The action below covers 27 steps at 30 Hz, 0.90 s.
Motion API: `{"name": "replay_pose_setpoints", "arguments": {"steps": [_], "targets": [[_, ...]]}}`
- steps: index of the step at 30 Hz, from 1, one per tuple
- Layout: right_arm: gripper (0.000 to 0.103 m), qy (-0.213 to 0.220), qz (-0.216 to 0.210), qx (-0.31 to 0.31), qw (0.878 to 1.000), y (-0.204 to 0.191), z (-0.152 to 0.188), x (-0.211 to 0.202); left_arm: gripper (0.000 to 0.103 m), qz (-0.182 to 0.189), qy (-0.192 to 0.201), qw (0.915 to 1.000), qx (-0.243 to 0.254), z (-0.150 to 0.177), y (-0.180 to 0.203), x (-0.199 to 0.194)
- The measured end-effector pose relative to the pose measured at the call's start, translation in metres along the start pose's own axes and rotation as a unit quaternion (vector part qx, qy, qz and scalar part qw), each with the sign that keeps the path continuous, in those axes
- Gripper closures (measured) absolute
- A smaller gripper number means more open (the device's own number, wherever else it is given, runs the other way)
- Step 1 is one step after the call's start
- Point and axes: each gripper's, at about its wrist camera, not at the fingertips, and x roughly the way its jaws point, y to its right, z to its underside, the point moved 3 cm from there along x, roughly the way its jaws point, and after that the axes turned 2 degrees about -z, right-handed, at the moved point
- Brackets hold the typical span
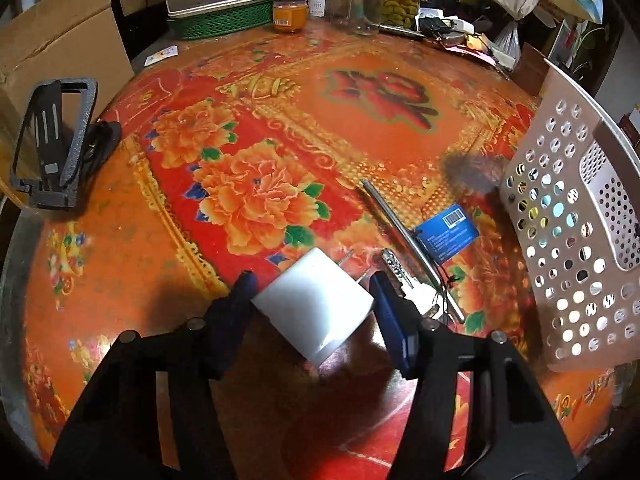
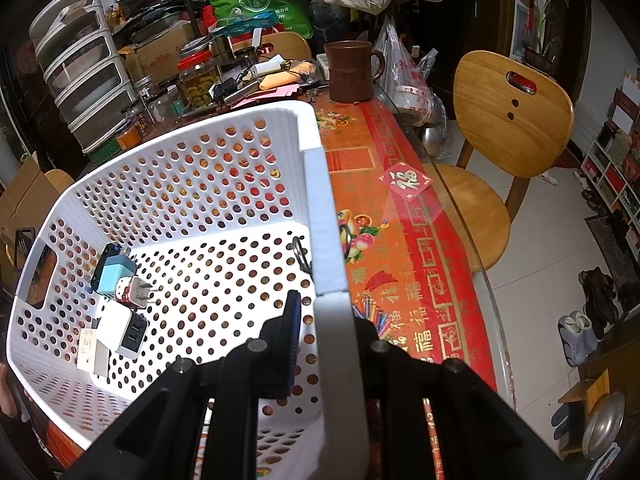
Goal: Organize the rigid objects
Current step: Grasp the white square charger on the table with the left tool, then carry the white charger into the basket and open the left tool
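My left gripper (image 1: 310, 284) stands around a white plug charger (image 1: 314, 304) on the red flowered table; its fingers sit at the charger's sides, and contact is unclear. A key (image 1: 404, 280), a metal rod (image 1: 408, 240) and a blue card (image 1: 448, 230) lie just right of it. My right gripper (image 2: 324, 308) is shut on the rim of the white perforated basket (image 2: 320, 216), tilting it. Inside the basket lie a light-blue charger (image 2: 116, 276), a patterned plug (image 2: 134, 292) and a white USB charger (image 2: 122, 332).
The same basket (image 1: 568, 216) stands at the right in the left wrist view. A black phone stand (image 1: 52, 144) is at the left. Jars (image 1: 400, 0) and a green tray (image 1: 224, 20) line the far edge. A brown mug (image 2: 350, 72) and a wooden chair (image 2: 508, 120) are nearby.
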Motion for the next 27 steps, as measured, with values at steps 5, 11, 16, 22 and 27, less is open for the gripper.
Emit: {"name": "replay_pose_setpoints", "arguments": {"steps": [5,11,16,22,27], "targets": [[0.088,-0.001,0.001,-0.001,1.000,0.000,0.000,0.000,0.047,-0.002,0.024,0.9996,-0.017,-0.008,-0.014,-0.013],[0.088,0.000,0.000,0.000,1.000,0.000,0.001,0.000,0.047,-0.019,0.060,0.9976,-0.029,-0.026,-0.029,-0.044],[0.088,-0.001,0.001,-0.001,1.000,0.000,0.000,0.000,0.047,-0.018,0.080,0.9962,-0.028,-0.046,-0.026,-0.072],[0.088,-0.001,0.001,-0.001,1.000,0.001,0.001,0.000,0.047,-0.014,0.110,0.9939,-0.007,-0.068,0.005,-0.111],[0.088,-0.001,0.001,-0.001,1.000,0.000,0.000,0.000,0.047,-0.001,0.129,0.9916,0.014,-0.085,0.041,-0.138]]}}
